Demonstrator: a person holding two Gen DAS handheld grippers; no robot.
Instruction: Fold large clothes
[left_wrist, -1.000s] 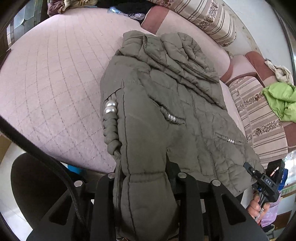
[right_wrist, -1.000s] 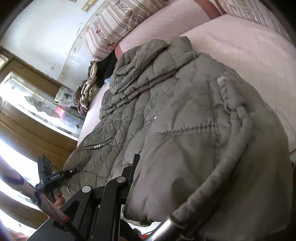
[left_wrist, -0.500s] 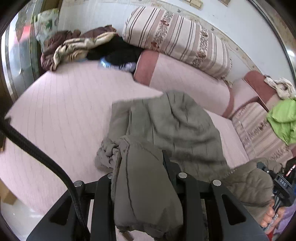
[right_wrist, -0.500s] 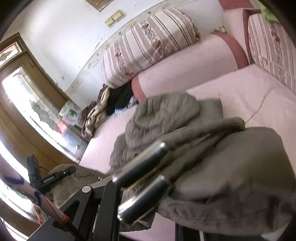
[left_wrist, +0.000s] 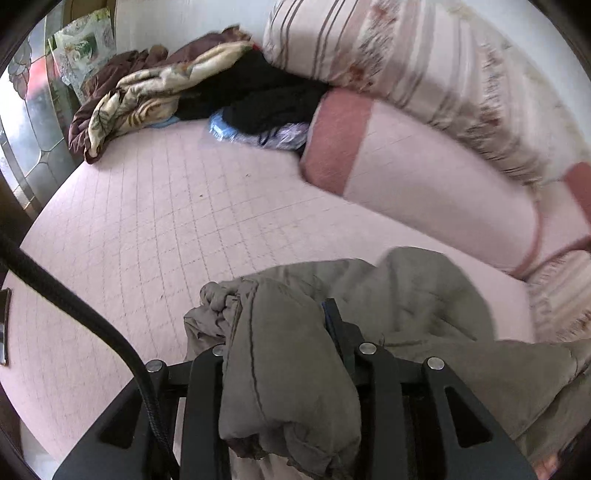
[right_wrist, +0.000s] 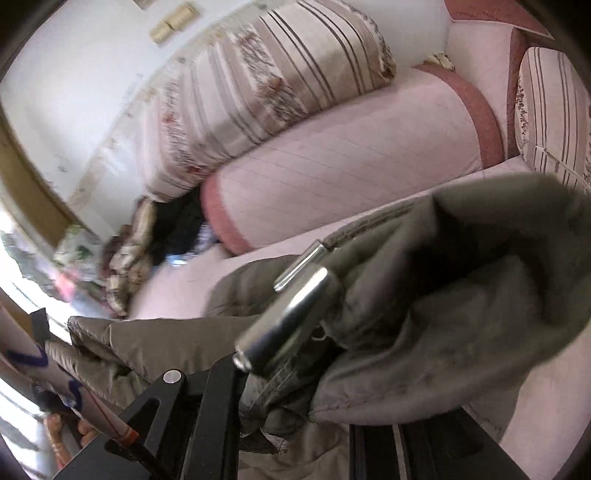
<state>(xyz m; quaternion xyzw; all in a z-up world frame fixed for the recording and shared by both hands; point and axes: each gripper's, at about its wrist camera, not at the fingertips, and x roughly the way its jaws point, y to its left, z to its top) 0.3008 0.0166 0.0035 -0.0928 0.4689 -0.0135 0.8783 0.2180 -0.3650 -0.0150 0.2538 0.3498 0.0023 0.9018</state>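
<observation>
Jacket (left_wrist: 424, 295): olive-grey padded/quilted coat, soft, bulky, no stiffness. Judged light to moderate wt; fabric looks smooth, likely slippery, so thin pinches may slide out. Best hold: gathered hem or cuff edges w/ seams, where thickness gives the jaws purchase. Avoid gripping by the metal cord ends (right_wrist: 291, 306); they hang loose, centre of the right wrist view.

Location: jacket is bunched at bottom centre of the left wrist view, part lifted, the rest draped on the pink quilted sofa seat (left_wrist: 166, 221). Right wrist view: it fills lower right of the frame.

Left hand-held gripper (left_wrist: 280, 332): clenched on a thick roll of jacket fabric, which bulges over the jaws. Right hand-held gripper (right_wrist: 295, 384): jaws mostly hidden by cloth; appears to be grasping a jacket edge, fabric bunched between the black arms.

Other items: striped cushions (left_wrist: 388, 55) upper right, heap of clothes (left_wrist: 166, 81) upper left of the left wrist view.
</observation>
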